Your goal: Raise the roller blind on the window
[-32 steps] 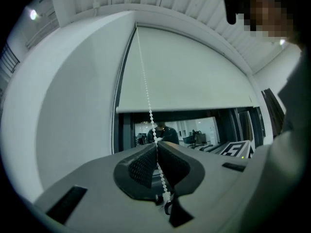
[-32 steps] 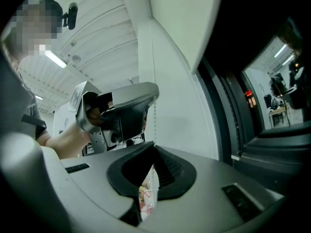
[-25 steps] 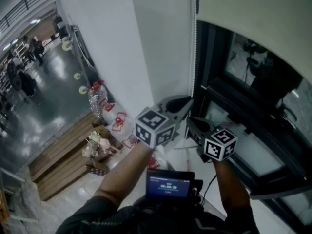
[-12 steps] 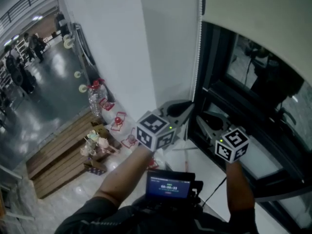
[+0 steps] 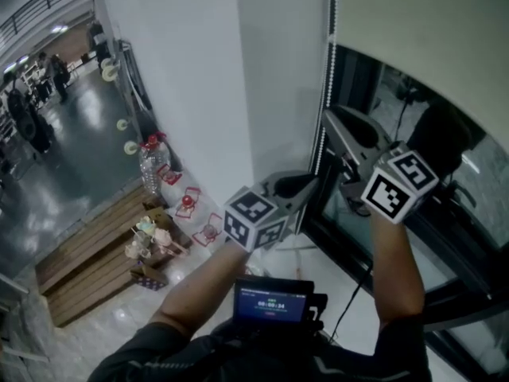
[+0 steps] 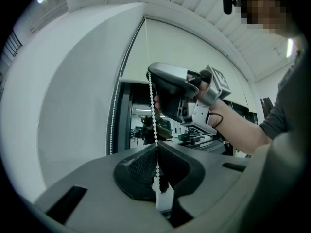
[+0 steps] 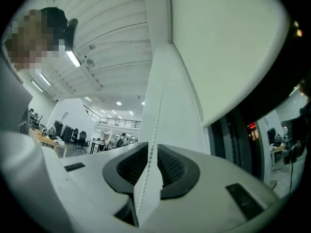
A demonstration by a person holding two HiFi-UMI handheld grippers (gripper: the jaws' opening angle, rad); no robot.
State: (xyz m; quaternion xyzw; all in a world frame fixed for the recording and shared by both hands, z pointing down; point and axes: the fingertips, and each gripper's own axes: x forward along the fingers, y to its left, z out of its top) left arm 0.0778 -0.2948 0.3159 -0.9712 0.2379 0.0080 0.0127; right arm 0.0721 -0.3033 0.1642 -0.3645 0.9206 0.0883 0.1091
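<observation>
The cream roller blind (image 5: 421, 22) hangs over the top of a dark window. Its white bead chain (image 5: 327, 70) runs down the window's left edge. My left gripper (image 5: 310, 183) is low on the chain, and in the left gripper view it (image 6: 156, 147) is shut on the bead chain (image 6: 151, 101). My right gripper (image 5: 332, 122) is higher up beside the chain, its jaws opening. In the right gripper view the bead chain (image 7: 156, 110) passes loosely through the gap of the right gripper (image 7: 151, 149), with the blind (image 7: 223, 42) above.
A white wall pillar (image 5: 270, 70) stands left of the black window frame (image 5: 358, 78). Far below lie wooden pallets (image 5: 87, 253) and water bottles (image 5: 151, 161). A small screen device (image 5: 270, 299) sits at the person's chest. People stand in the distant hall at left.
The right gripper has let go of the chain, opened, and risen from beside the left gripper to well above it. The left gripper has stayed low on the chain.
</observation>
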